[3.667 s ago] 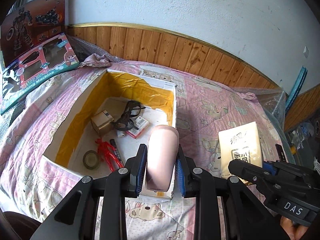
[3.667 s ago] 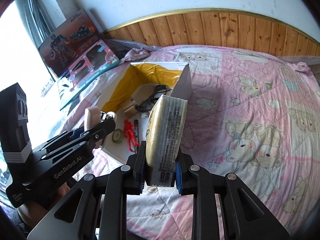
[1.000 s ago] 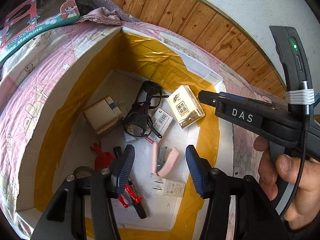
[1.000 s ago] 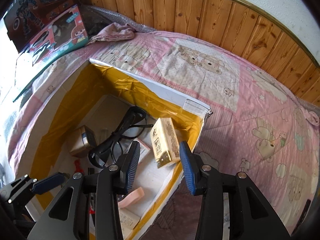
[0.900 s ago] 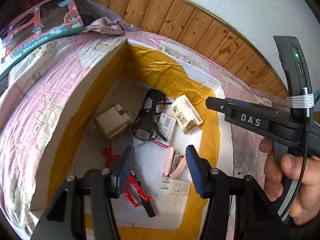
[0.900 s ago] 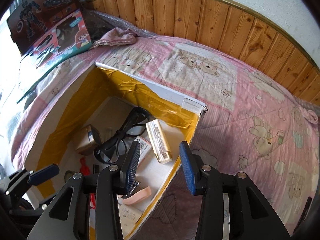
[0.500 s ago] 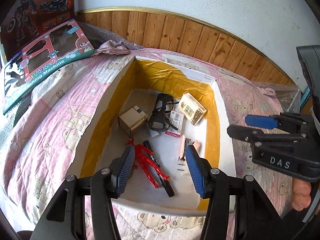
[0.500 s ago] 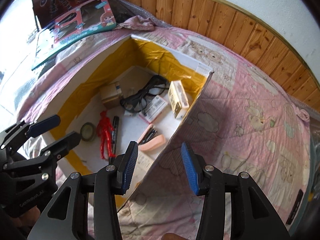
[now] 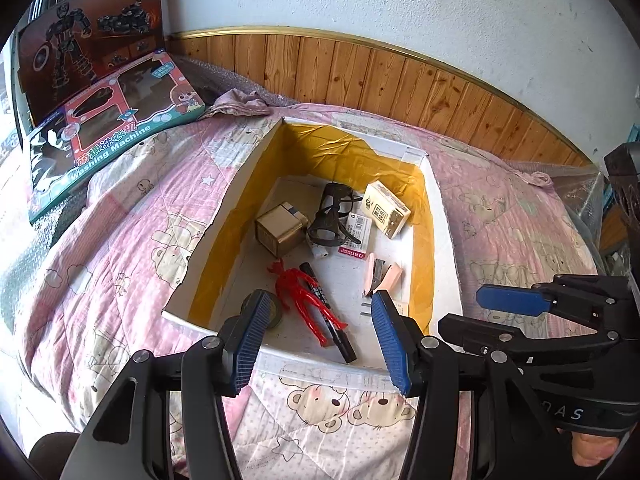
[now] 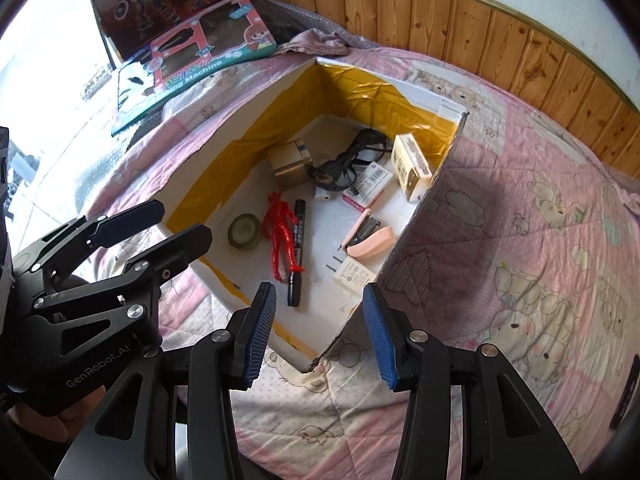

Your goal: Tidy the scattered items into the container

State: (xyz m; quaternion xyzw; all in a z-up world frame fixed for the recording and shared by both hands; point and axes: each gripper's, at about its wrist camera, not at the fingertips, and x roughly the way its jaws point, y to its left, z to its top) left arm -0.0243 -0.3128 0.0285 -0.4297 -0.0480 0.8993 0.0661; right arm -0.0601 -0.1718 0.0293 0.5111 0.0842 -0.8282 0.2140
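Box (image 9: pixel 438 240) on bed holds everything; left claw (image 9: pixel 320 340) and right claw (image 10: pixel 316 332) both apart, empty; tidying looks finished.

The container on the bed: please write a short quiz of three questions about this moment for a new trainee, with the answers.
1. True or false: the left gripper is holding the pink stapler.
2. Which thing lies right beside the red toy figure in the container? A) black marker B) tissue pack C) small brown box
3. Fill in: the roll of tape lies near the ____ of the container that is closest to the grippers.

Key
1. False. Both the left gripper and the right gripper are open and empty; the stapler lies on the container floor.
2. A
3. corner
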